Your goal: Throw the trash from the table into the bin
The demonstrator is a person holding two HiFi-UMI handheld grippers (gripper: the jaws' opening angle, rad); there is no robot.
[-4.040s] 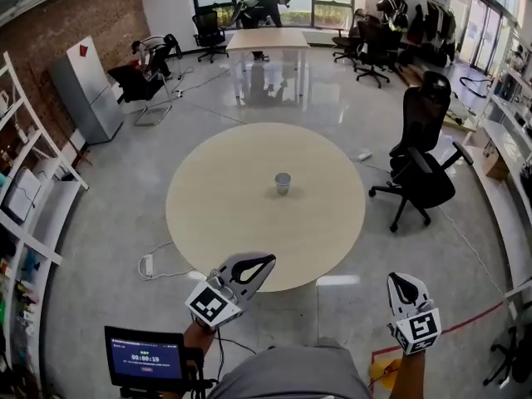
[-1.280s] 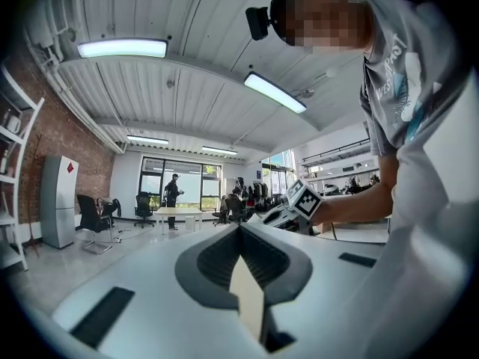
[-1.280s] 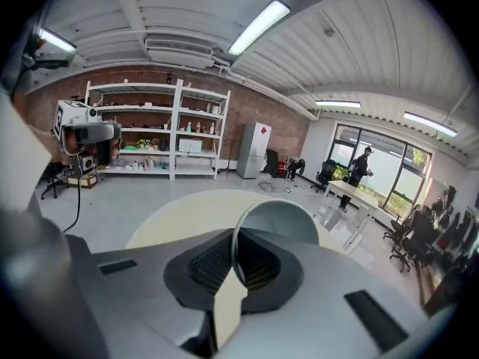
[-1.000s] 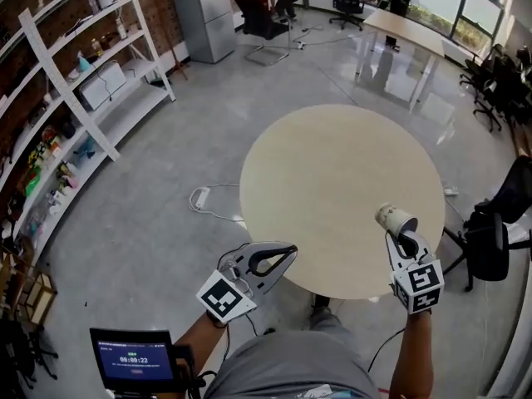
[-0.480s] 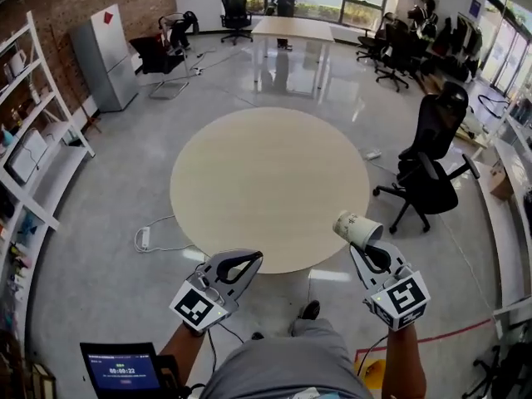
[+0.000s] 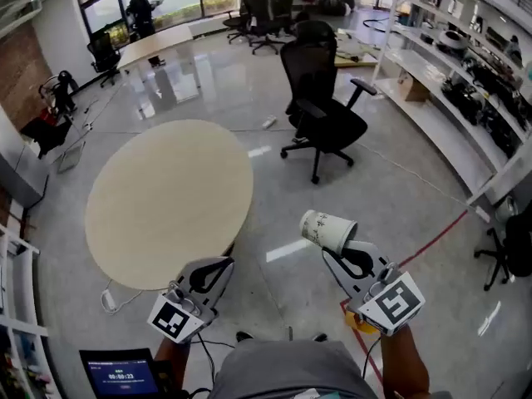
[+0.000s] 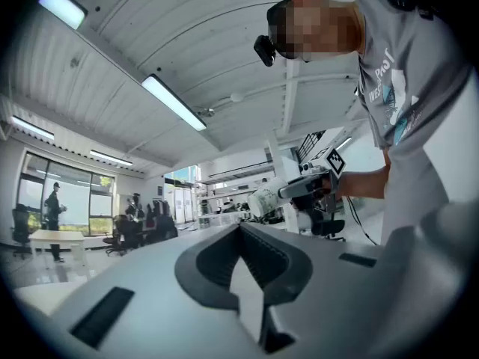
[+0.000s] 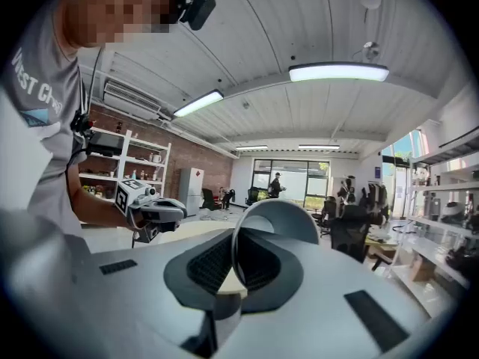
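A white paper cup (image 6: 326,229) lies on its side in the air over the grey floor, right of the round beige table (image 6: 166,198). My right gripper (image 6: 337,252) is shut on the cup's rim; in the right gripper view the cup (image 8: 277,223) stands between the closed jaws. My left gripper (image 6: 204,277) hangs shut and empty near the table's front edge, and its own view shows the jaw tips (image 7: 254,305) meeting with nothing in them. A yellow object (image 6: 359,321) on the floor is mostly hidden under the right gripper; I cannot tell what it is.
A black office chair (image 6: 320,98) stands on the floor beyond the cup. White shelving (image 6: 449,81) runs along the right wall. A red line (image 6: 432,239) crosses the floor at right. A tablet screen (image 6: 120,374) sits at lower left. A person (image 6: 140,7) stands far off by the windows.
The view has swung right, so the table now lies at left. Both grippers have moved off the table's edge over the floor, the cup still held in the right one.
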